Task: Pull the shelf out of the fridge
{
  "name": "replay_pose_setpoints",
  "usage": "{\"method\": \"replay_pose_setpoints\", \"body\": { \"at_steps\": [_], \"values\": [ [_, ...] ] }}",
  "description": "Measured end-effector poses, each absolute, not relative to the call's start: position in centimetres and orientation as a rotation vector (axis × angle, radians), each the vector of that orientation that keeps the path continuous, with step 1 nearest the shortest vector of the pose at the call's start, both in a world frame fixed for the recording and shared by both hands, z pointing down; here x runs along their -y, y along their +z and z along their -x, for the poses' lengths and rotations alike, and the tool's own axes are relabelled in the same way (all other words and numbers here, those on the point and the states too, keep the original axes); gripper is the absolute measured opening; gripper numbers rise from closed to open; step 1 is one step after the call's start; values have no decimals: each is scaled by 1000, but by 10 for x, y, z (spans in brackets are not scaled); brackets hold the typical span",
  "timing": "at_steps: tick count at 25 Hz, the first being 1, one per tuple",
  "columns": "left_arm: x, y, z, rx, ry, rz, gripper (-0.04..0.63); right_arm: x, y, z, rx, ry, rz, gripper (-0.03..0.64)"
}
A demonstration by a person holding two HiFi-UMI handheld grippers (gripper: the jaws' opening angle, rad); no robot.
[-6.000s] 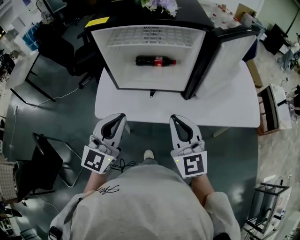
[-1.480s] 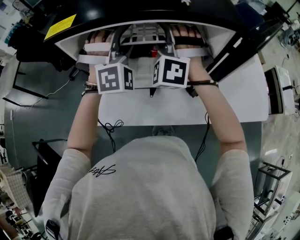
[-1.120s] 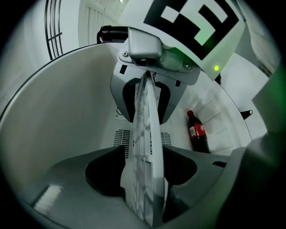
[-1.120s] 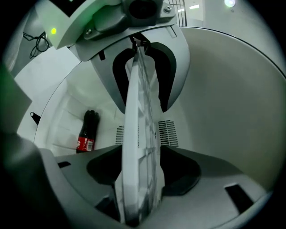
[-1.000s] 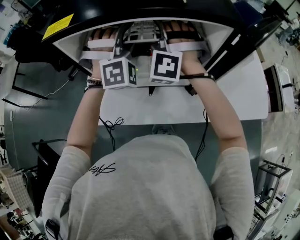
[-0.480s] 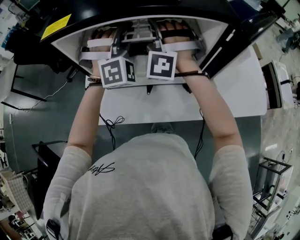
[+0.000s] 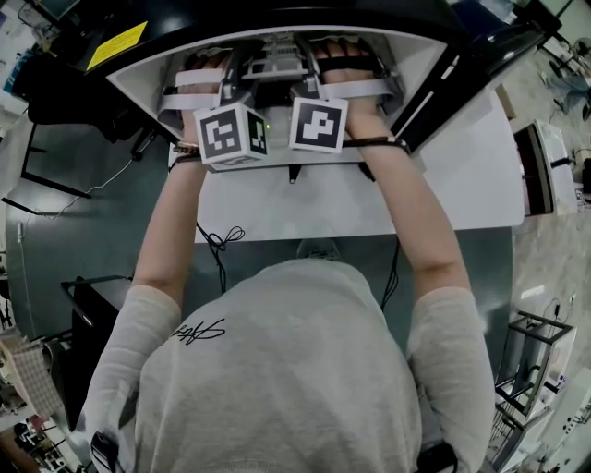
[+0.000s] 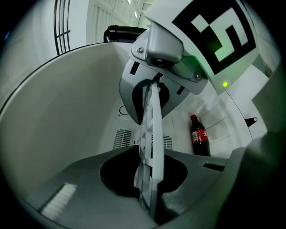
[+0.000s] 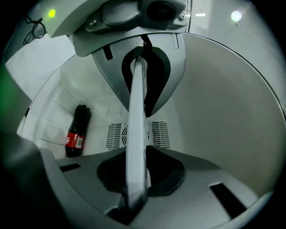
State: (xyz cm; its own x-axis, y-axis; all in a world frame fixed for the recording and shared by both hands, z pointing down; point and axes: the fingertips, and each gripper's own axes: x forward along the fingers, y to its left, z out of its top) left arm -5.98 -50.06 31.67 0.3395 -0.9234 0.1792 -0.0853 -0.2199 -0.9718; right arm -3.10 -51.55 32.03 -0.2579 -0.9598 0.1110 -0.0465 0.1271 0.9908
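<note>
The white wire shelf [image 7: 277, 57] sits inside the open fridge [image 7: 277, 18], its front edge facing me. My left gripper [image 7: 233, 74] and right gripper [image 7: 312, 72] reach in side by side. In the left gripper view the shelf's edge [image 8: 149, 147] runs between the jaws of my left gripper [image 8: 147, 190]. These jaws are closing and pinch it. In the right gripper view the shelf edge [image 9: 136, 134] is pinched in the same way in my right gripper [image 9: 133, 194], whose jaws are closing too. A cola bottle [image 8: 200, 136] [image 9: 77, 132] lies on the fridge floor below.
The fridge stands on a white table [image 7: 462, 185], with its door [image 7: 480, 65] swung open to the right. The white side walls of the fridge sit close on both sides of the hands. Vent slots [image 9: 158, 134] show in the back wall.
Six seconds ago both grippers hung in front of the table; now they are inside the fridge at the shelf's front edge. Over the last second they have barely shifted.
</note>
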Motion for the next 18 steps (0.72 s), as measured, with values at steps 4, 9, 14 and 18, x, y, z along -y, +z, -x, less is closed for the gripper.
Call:
{"method": "replay_pose_setpoints", "body": {
  "at_steps": [4, 9, 14, 18],
  "values": [
    [499, 316, 60, -935, -1034, 1591, 35, 513, 322, 32, 1517, -1255, -1026, 55],
    [495, 317, 61, -932, -1037, 1592, 35, 510, 323, 33, 1524, -1247, -1020, 55],
    [492, 317, 61, -928, -1036, 1589, 35, 507, 323, 32, 1521, -1246, -1022, 55],
    [489, 317, 61, -925, -1033, 1587, 35, 504, 325, 33, 1536, -1230, -1014, 55]
  ]
}}
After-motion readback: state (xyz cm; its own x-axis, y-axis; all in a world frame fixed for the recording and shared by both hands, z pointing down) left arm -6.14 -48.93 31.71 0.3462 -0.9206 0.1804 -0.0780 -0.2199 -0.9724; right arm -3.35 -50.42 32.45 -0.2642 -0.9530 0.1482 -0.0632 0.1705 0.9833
